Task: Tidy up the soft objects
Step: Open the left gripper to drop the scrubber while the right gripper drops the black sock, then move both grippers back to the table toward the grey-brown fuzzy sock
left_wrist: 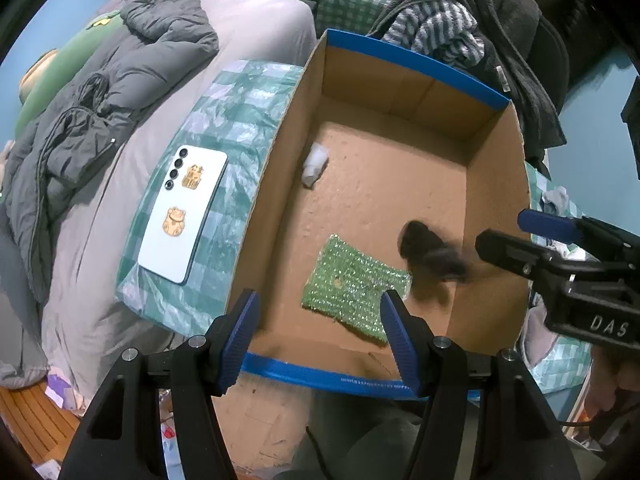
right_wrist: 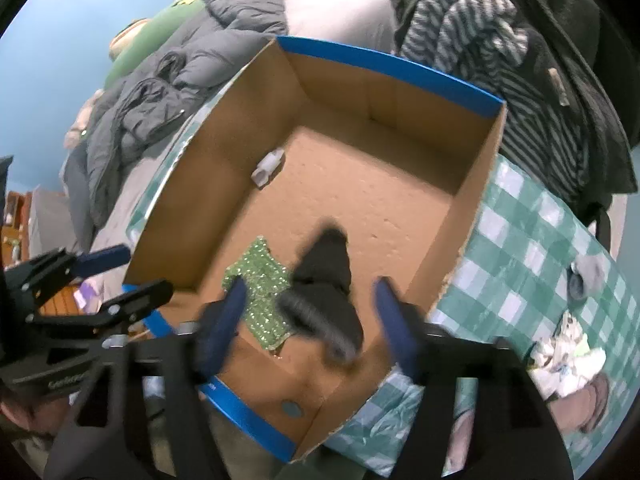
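The dark sock (right_wrist: pixel 326 276) is a blurry smear inside the cardboard box (right_wrist: pixel 476 208), partly over the green sparkly cloth (right_wrist: pixel 260 280); can't tell if it touches the floor. Right hand-held gripper (right_wrist: pixel 308 312) is spread, pinching nothing. Left hand-held gripper (left_wrist: pixel 316 336) is spread too. A white wad (left_wrist: pixel 314 166) sits by the box's left wall.

cloth (left_wrist: pixel 354 286) in box (left_wrist: pixel 496 184), phone (left_wrist: pixel 184 212) left

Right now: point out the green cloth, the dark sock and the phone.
green cloth (left_wrist: pixel 352 284), left wrist view, middle of its weave.
dark sock (left_wrist: pixel 428 250), left wrist view, blurred body.
phone (left_wrist: pixel 184 212), left wrist view, white back.
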Tool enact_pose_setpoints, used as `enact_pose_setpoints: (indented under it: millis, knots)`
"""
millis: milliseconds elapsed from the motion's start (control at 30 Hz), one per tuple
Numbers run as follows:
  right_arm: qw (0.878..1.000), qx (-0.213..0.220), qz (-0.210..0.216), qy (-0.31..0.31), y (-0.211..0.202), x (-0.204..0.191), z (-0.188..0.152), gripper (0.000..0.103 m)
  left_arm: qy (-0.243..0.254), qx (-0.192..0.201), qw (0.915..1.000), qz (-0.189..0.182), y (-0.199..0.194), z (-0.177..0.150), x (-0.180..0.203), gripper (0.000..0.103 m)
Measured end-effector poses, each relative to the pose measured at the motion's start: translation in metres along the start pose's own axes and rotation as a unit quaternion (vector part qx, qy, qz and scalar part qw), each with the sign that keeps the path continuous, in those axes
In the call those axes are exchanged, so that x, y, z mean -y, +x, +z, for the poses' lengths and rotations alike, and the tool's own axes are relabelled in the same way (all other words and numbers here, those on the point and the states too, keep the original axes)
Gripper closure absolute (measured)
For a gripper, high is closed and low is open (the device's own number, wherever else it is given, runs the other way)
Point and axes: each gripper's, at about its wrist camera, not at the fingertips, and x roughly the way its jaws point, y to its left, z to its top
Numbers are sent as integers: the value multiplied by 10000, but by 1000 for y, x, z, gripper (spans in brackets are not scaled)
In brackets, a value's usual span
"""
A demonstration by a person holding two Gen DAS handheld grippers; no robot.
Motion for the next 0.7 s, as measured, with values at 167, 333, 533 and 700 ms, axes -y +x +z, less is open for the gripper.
enact_pose_setpoints:
  millis: [167,333,533,700]
  knots:
    - [10000,56,9,60,-4,2,-4,28,-41,11,10000,26,-4,-8,0,39]
    - [9999,99,22,125,-14,5,-13,28,-27,35,10000,6,-9,-12,7,39]
    - [9992,232,-62,310,-35,19,-27,28,136,36,9999,-86,-13,-12,27,39]
    - [9974,321,-194,607,-53,42,-40,27,407,97,9989,-190,-18,-9,53,39]
